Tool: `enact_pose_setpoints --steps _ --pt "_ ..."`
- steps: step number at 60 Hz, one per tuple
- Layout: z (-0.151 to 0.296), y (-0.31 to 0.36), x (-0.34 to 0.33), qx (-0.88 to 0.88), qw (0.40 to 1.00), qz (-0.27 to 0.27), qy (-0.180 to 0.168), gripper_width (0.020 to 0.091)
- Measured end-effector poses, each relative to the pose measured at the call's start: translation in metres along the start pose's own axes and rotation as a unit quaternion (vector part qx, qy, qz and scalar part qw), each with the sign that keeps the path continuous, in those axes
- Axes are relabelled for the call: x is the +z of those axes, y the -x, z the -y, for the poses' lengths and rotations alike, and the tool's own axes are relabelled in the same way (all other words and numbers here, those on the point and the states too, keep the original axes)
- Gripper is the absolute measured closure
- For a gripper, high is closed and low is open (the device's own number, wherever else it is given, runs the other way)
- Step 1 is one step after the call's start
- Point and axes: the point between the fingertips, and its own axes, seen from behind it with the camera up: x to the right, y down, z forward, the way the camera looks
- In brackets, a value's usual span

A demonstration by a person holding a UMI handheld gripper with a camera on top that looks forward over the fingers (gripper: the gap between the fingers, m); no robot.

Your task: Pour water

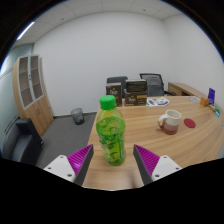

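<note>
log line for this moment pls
task: pour water | gripper: open, green bottle between its fingers, upright on table | mug beyond, to the right | pour not started

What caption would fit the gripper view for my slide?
Open gripper approaches a green bottle standing between its fingers on a wooden table, with a mug beyond.

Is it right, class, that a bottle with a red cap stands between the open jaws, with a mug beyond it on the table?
Not quite: the gripper view shows the bottle has a green cap. It does stand between the open jaws, with the mug beyond on the table.
</note>
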Motion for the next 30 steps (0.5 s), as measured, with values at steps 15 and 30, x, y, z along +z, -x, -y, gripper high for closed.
enact_pose_setpoints --steps 15,30 --pt "0.03 -0.006 0.053 0.007 0.998 -0.029 -0.053 0.0328" --pt "0.042 0.001 0.067 -0.005 0.992 -0.012 -0.129 0.059"
